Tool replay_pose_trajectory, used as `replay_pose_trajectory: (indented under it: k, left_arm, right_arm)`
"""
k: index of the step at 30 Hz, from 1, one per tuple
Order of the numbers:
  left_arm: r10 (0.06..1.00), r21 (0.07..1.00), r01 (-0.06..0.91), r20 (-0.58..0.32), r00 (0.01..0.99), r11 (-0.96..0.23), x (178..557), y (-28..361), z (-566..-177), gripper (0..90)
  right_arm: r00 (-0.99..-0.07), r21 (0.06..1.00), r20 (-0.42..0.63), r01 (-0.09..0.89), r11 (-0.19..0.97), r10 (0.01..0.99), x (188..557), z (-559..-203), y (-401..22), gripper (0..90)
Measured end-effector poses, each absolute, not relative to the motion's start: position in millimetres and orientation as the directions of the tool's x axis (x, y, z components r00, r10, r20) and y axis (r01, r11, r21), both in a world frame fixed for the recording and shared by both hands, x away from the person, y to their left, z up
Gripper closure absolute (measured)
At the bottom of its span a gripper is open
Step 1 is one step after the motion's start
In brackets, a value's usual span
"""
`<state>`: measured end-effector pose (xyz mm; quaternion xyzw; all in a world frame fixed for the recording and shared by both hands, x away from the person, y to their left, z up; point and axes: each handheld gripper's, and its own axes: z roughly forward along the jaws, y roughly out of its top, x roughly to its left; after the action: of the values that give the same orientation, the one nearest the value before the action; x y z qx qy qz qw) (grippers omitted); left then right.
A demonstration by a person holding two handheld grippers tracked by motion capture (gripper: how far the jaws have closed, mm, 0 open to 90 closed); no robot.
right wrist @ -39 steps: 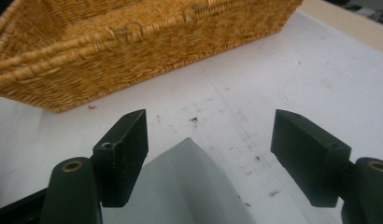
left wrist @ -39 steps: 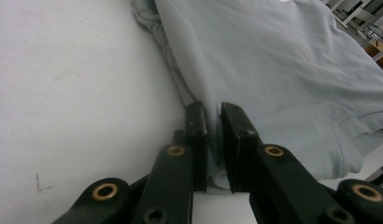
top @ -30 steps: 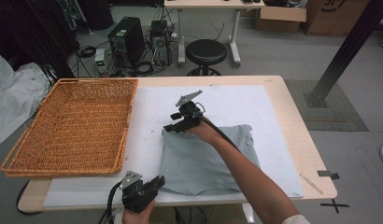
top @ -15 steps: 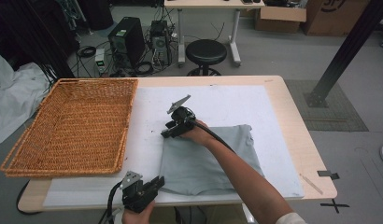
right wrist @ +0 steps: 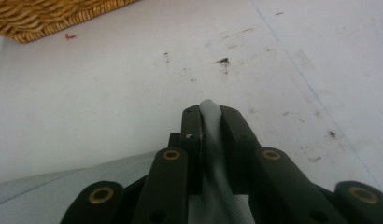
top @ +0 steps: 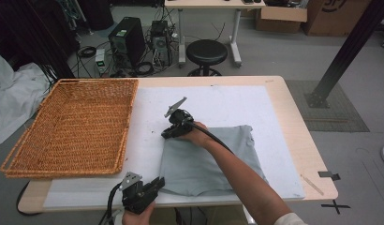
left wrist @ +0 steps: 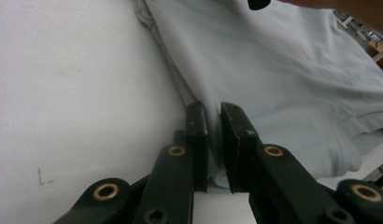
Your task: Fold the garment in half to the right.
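The right gripper (top: 166, 135), held in a person's outstretched hand, had just been closing and now pinched a raised fold at the far left corner of a folded pale grey-blue cotton garment (top: 213, 157) on the table; in the right gripper view (right wrist: 211, 122) a ridge of the grey cloth stood squeezed between the two black jaws, poking out past their tips. The left gripper (top: 158, 183), at the table's near edge, clamped the garment's near left corner, and the left gripper view (left wrist: 214, 116) showed its jaws drawn close together on the hem, with the rest of the cloth (left wrist: 283, 79) spreading away beyond them. The garment lay flat on a white mat (top: 218, 105) covering the light wooden table (top: 293, 108), stretched between the two grippers along its left edge. A shallow rectangular woven wicker basket (top: 77, 124) sat on the left part of the table, well apart from the cloth.
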<state>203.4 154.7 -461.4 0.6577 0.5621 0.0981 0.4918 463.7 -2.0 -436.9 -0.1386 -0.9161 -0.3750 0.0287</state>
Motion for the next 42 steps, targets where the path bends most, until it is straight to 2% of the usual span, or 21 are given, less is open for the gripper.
replay_pose_trajectory:
  k: [15, 26, 42]
  left_arm:
    - [0.798, 0.795, 0.584, -0.456, 0.394, 0.165, 200, 143, -432, 82.6]
    - [0.784, 0.834, 0.535, -0.419, 0.457, 0.135, 203, 122, -404, 82.5]
    - [0.715, 0.873, 0.484, -0.377, 0.59, 0.061, 215, 65, -374, 82.5]
  right_arm:
    - [-0.958, 0.752, 0.182, 0.281, 0.596, 0.221, 464, -408, -23, 82.3]
    - [-0.962, 0.799, 0.174, 0.262, 0.541, 0.209, 460, -384, -45, 82.2]
    - [-0.953, 0.864, 0.177, 0.269, 0.425, 0.245, 454, -347, -125, 82.2]
